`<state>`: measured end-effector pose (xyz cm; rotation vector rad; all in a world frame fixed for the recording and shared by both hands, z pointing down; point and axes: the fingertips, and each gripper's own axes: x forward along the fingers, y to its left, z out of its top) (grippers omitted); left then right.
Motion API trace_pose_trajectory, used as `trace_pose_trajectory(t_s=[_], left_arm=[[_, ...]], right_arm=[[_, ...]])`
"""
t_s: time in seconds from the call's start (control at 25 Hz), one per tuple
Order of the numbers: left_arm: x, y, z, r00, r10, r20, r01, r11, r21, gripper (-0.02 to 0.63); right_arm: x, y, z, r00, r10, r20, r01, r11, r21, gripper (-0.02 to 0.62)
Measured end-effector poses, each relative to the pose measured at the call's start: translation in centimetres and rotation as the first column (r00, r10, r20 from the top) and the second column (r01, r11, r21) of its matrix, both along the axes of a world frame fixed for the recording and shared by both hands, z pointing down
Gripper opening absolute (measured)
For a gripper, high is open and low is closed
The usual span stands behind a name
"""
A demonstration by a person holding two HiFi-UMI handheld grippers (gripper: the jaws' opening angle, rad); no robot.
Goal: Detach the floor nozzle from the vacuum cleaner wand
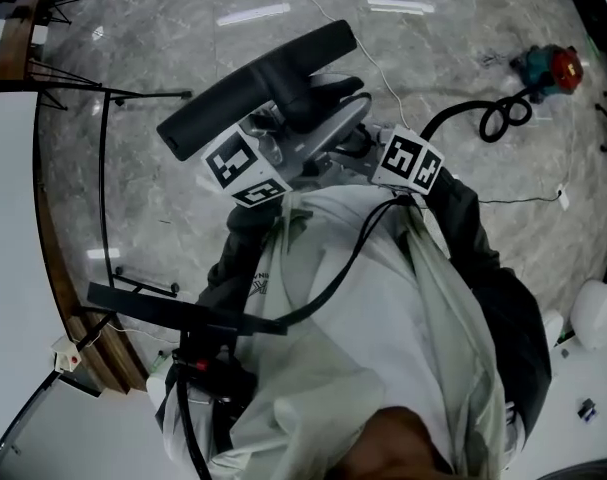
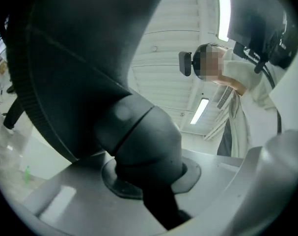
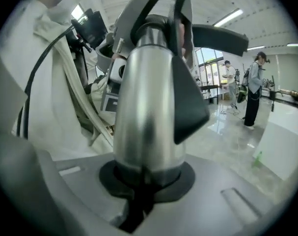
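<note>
In the head view the black floor nozzle point(image 1: 253, 88) is held up in front of the person's chest, and its neck meets the silver wand point(image 1: 328, 133). My left gripper point(image 1: 273, 143) comes in from the left. In the left gripper view the left gripper point(image 2: 149, 181) is shut on the nozzle's black neck point(image 2: 139, 136), with the wide nozzle head point(image 2: 75, 58) filling the frame above. My right gripper point(image 1: 368, 148) comes in from the right. In the right gripper view the right gripper point(image 3: 144, 181) is shut on the silver wand tube point(image 3: 149, 117), which carries a black latch point(image 3: 188, 102).
A red and teal vacuum body point(image 1: 548, 68) lies on the marble floor at the far right with a looped black hose point(image 1: 503, 118). A thin black stand point(image 1: 103, 168) rises at the left beside a white table point(image 1: 8, 228). Two people point(image 3: 252, 90) stand farther off.
</note>
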<state>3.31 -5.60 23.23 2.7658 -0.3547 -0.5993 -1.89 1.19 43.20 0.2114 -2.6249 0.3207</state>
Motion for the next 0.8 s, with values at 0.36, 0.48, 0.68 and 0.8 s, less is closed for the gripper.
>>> trace_pose_trajectory(t_s=[0.36, 0.48, 0.68, 0.8], left_arm=[[-3.1, -5.2, 4.5, 0.89, -0.406, 0.209, 0.452, 0.848, -0.276, 0.072], [-4.0, -5.2, 5.7, 0.869, -0.436, 0.233, 0.492, 0.81, -0.321, 0.072], [-2.8, -3.2, 3.4, 0.949, -0.293, 0.119, 0.313, 0.924, -0.222, 0.075], [-2.0, -0.1, 0.5, 0.998, -0.067, -0.018, 0.066, 0.996, -0.054, 0.075]], right_arm=[[0.9, -4.7, 2.5, 0.85, 0.501, -0.164, -0.459, 0.857, 0.235, 0.038], [0.7, -4.0, 3.4, 0.857, 0.479, -0.192, -0.437, 0.871, 0.223, 0.038], [-0.1, -2.2, 2.1, 0.965, 0.238, -0.109, -0.225, 0.967, 0.119, 0.04], [-0.6, 0.7, 0.3, 0.999, -0.021, -0.04, 0.021, 1.0, -0.003, 0.041]])
